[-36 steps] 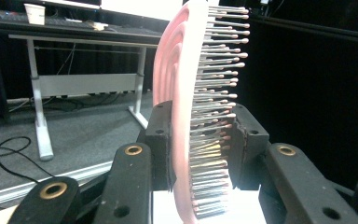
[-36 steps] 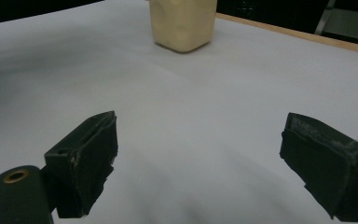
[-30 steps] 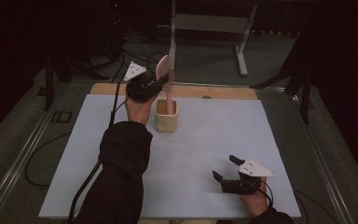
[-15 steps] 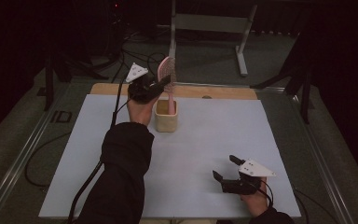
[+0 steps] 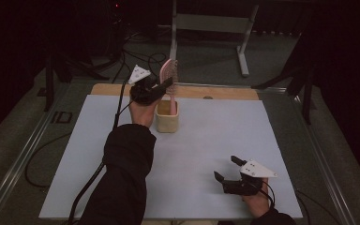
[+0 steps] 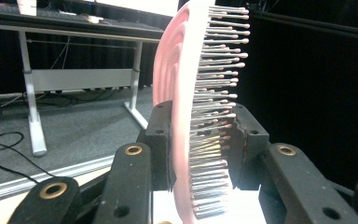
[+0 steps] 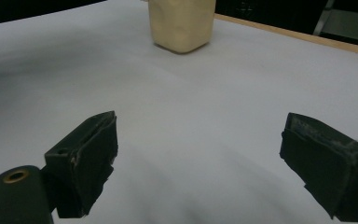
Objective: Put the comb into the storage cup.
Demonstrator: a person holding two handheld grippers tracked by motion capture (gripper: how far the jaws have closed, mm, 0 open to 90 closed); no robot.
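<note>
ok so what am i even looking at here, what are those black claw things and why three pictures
A person sits at a table holding a hand-held grasping tool in each hand. The high view looks down from above; the other two pictures come from small cameras riding on each tool, looking along its black jaws. The left tool is shut on a pink hairbrush, held upright with its handle down in a cream cup. In the left gripper view the jaws press on the brush's back and bristles. The right tool rests near the table's front edge, jaws open and empty, facing the cup.
</note>
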